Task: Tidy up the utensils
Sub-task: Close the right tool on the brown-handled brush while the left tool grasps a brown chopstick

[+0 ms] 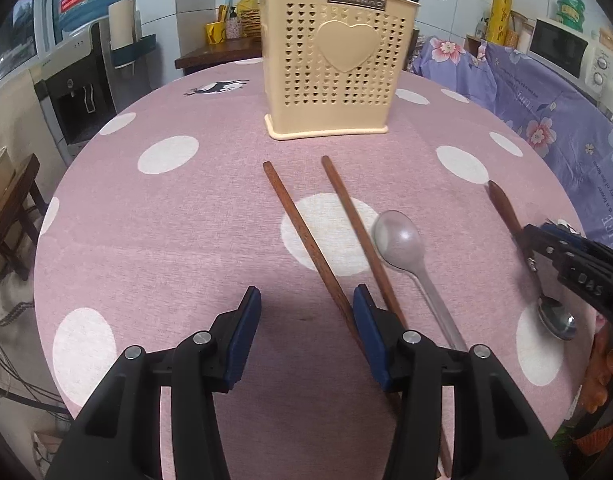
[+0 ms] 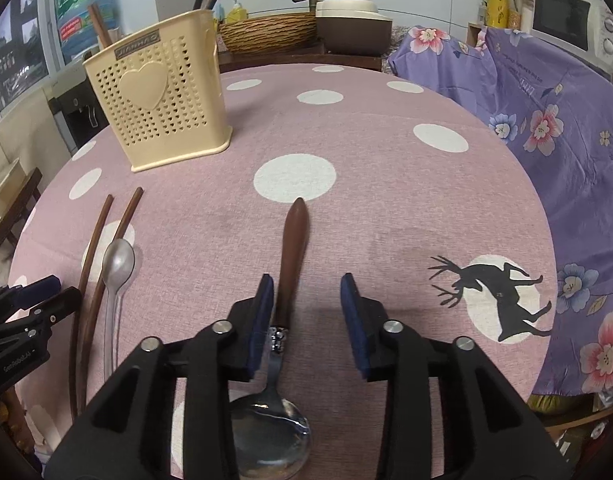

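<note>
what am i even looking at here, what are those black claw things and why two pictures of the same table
Each picture comes from a camera mounted on a hand-held gripper, looking along its two fingers. The left gripper and the right gripper are both open and hold nothing. On the dotted pink tablecloth lie two wooden chopsticks, a pale plastic spoon and a metal spoon with a brown handle. The cream utensil basket already holds some sticks.
</note>
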`<state>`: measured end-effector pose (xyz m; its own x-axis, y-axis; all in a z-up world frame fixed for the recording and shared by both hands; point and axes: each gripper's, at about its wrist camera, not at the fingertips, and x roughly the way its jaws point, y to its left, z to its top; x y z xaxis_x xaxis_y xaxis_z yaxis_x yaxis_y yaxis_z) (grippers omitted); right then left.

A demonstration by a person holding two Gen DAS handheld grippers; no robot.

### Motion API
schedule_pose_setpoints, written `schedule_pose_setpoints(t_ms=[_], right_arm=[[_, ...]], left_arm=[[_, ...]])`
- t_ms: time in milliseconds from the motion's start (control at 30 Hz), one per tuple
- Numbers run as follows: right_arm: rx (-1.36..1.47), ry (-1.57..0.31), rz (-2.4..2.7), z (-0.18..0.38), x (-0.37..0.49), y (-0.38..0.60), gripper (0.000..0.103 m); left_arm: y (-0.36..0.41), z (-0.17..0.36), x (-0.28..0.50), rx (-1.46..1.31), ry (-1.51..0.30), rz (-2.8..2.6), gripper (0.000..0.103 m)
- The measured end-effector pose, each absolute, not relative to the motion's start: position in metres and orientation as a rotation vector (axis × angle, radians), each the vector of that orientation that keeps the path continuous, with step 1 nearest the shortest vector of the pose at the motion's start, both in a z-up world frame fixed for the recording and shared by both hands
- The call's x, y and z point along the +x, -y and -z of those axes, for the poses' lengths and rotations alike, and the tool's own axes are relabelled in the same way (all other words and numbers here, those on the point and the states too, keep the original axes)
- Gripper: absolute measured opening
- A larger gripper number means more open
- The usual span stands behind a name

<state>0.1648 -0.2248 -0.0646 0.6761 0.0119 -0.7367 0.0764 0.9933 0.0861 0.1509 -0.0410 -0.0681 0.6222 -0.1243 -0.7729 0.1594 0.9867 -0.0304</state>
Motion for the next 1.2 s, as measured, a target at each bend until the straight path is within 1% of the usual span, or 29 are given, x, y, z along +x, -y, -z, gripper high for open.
schedule_pose_setpoints(t_ms=[233,467,533,600,633,667,700,800,1067,1133,1167,1200], right_arm=[[0.169,-0.837,0.021,0.063,0.168,0.233,0.038],[0.173,-0.848,0.012,0.066,0.168,0.231,0.038],[0.170,-0.850,0.011,0.065,0.170,0.231,0.038],[0.165,-0.850,0.010,0.065,0.171,0.231,0.038],[0.163,-0.850,0.010,0.065,0.172,0.231,0.038],[0.164,-0.850,0.011,0.065,0.173,0.231,0.038],[0.166,-0.850,0.011,0.065,0.174,0.232,0.038],[0.169,-0.854,0.007,0.065,0.176,0.232,0.038],[0.158,-0.867,-0.011,0.064,0.184,0.230,0.038],[0.152,-0.876,-0.017,0.064,0.188,0.228,0.038],[0.147,-0.880,-0.018,0.064,0.190,0.227,0.038],[0.141,-0.883,-0.020,0.064,0.191,0.226,0.038]], left_arm=[[0.038,0.069,0.178,0.082,-0.881,0.142,0.049],[0.029,0.067,0.216,0.033,-0.901,0.134,0.048],[0.031,0.067,0.222,0.050,-0.893,0.123,0.042],[0.034,0.067,0.226,0.066,-0.888,0.122,0.025],[0.037,0.067,0.227,0.071,-0.886,0.130,0.022],[0.039,0.067,0.229,0.077,-0.884,0.136,0.016],[0.042,0.068,0.229,0.086,-0.882,0.139,0.013],[0.047,0.067,0.231,0.089,-0.886,0.172,0.011],[0.046,0.066,0.228,0.055,-0.910,0.196,0.011],[0.046,0.066,0.228,0.056,-0.919,0.193,0.014],[0.046,0.065,0.227,0.056,-0.921,0.189,0.020],[0.046,0.065,0.226,0.055,-0.923,0.186,0.031]])
